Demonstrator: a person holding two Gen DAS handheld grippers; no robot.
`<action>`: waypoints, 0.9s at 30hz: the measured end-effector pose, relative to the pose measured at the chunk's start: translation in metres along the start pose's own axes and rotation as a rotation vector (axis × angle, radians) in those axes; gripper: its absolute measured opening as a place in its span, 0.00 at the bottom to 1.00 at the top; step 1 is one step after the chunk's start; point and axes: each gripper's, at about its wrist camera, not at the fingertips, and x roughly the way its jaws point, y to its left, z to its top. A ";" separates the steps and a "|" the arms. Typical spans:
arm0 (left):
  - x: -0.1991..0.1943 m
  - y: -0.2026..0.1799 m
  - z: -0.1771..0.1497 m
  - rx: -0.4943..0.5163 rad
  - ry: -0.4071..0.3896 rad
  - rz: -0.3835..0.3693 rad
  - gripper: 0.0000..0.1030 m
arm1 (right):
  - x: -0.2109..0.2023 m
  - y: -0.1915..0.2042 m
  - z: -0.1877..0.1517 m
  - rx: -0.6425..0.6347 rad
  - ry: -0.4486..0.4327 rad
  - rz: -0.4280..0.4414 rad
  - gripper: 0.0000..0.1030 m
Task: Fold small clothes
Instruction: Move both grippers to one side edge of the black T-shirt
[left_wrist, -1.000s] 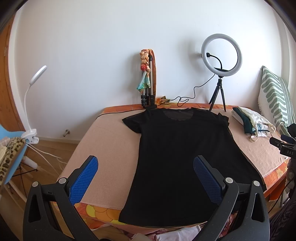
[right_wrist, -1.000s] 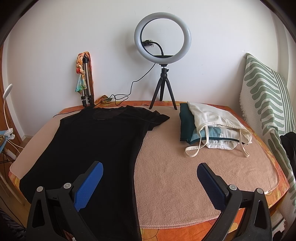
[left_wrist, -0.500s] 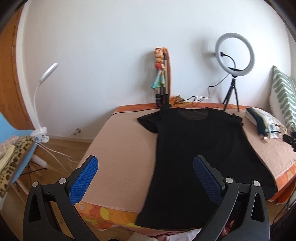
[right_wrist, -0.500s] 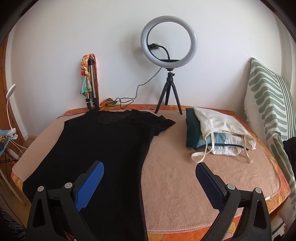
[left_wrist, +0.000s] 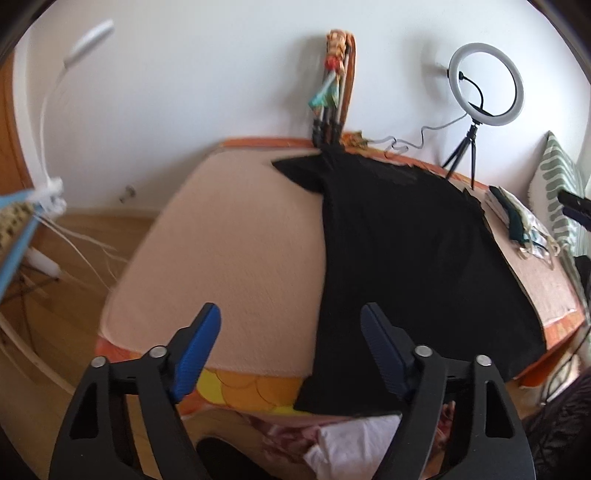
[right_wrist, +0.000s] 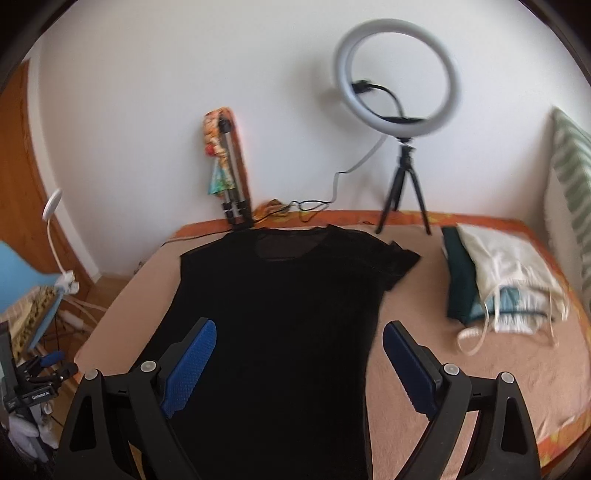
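A black T-shirt (right_wrist: 280, 317) lies spread flat on the peach-coloured bed cover (right_wrist: 443, 369), neck toward the wall at the top of the frame, filling the centre of the right wrist view. In the left wrist view it runs down the middle right, its hem hanging over the near edge of the bed.

The left gripper (left_wrist: 290, 349) sits low in its frame with its jaws apart; they have just been closing in somewhat, and between them is only the shirt's side edge and bare cover below, nothing pinched. The right gripper (right_wrist: 297, 363) stands wide over the shirt's lower half, its jaws also just narrowing slightly, pressing on nothing.

A pile of folded clothes (right_wrist: 498, 284) rests at the right of the bed, well apart from the shirt. A ring light (right_wrist: 397, 79) on a tripod stands at the upper right by the wall.
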 end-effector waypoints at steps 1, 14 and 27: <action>0.004 0.002 -0.003 -0.014 0.023 -0.022 0.69 | 0.003 0.010 0.007 -0.038 0.005 0.004 0.91; 0.038 -0.005 -0.026 0.010 0.196 -0.104 0.49 | 0.083 0.111 0.096 -0.157 0.103 0.163 0.93; 0.060 0.003 -0.033 -0.052 0.290 -0.173 0.41 | 0.228 0.220 0.138 -0.186 0.286 0.282 0.87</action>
